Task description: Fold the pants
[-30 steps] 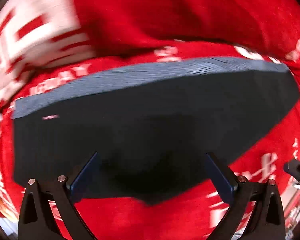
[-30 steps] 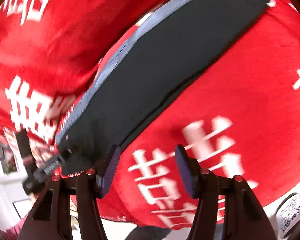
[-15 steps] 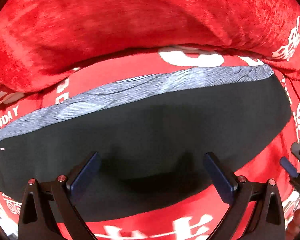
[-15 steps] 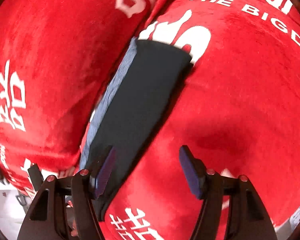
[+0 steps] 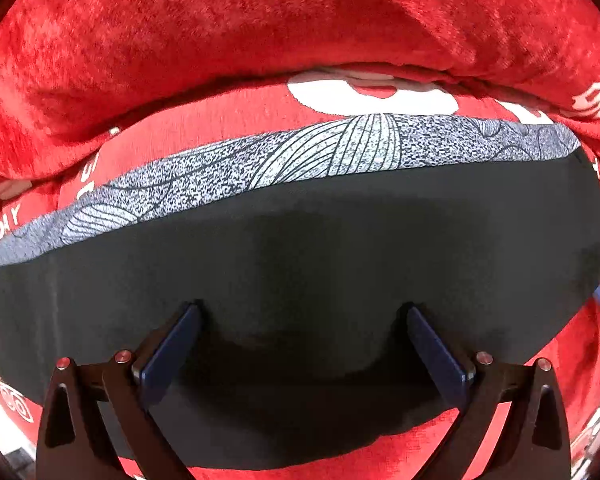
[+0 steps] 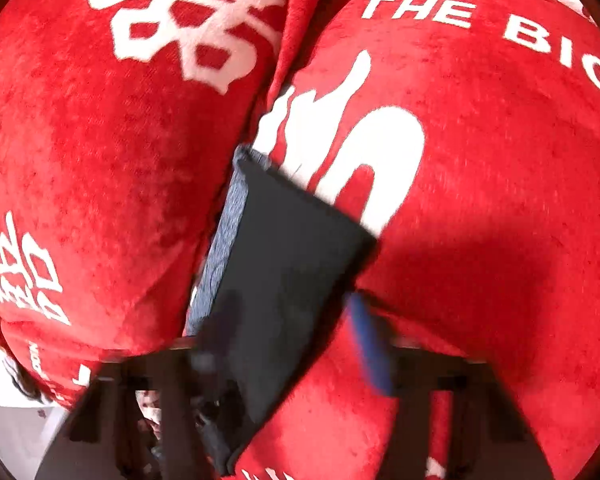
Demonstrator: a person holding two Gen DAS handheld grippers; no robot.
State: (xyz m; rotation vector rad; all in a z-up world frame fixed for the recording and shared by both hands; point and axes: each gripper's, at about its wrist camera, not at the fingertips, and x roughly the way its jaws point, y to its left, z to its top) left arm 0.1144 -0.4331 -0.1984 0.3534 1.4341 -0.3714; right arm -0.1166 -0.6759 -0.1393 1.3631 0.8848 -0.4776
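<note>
— What is everything lying on?

— A red plush blanket (image 5: pixel 300 28) with white lettering and characters is covering the whole surface, and behind it the same fabric is bunching up into a thick fold (it fills the top of the left wrist view).

— And nearest the left camera?

— The left gripper (image 5: pixel 302 344) is pointing straight down with its two blue-padded fingers (image 5: pixel 168 356) standing wide apart, clamping nothing. The dark pants (image 5: pixel 300 264) are lying flat beneath and between them; I cannot tell whether the fingertips are touching the cloth.

— Farther out?

— The pants are stretching across the view as a broad dark band, and along their far edge runs a grey patterned strip (image 5: pixel 340 148) with fine line drawings (shell or leaf shapes). Beyond it a white print on the blanket is showing, then the fold.

— The right side?

— The right gripper (image 6: pixel 288 344) is blurring; its jaws are closing, with the end of the pants (image 6: pixel 284 264) lying between them. Its right finger (image 6: pixel 370 344) is standing just off the dark cloth's edge, so it is not pinching yet. The garment's corner is reaching away toward the white print, the grey strip (image 6: pixel 224 248) along its left edge.
</note>
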